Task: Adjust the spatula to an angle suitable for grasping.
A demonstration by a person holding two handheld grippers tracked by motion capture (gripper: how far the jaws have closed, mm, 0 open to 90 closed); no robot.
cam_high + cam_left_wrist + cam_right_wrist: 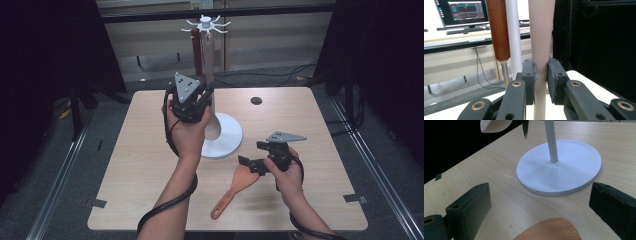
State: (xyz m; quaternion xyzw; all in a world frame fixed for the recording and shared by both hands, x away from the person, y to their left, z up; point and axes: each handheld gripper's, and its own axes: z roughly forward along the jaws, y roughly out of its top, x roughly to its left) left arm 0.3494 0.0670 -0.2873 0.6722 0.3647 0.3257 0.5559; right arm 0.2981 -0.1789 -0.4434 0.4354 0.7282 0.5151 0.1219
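Overhead footage is showing the left gripper [199, 100] pinching the pale beige handle of a hanging utensil [208, 60] beside the white hook-topped stand [222, 136] on the light wooden table [310, 125], while a dark brown-handled utensil [196, 50] is hanging beside it

Nearer the person, the right gripper [252, 162] is hovering spread over the orange wooden spatula [235, 189], which is lying flat

Left gripper view is showing both pads [529, 72] pressing on that beige handle [540, 37]

Right gripper view is showing jaws wide apart, the spatula blade [549, 230] between and below them, untouched

Judging from this, two utensils are hanging already; the spatula is waiting to be lifted and hung
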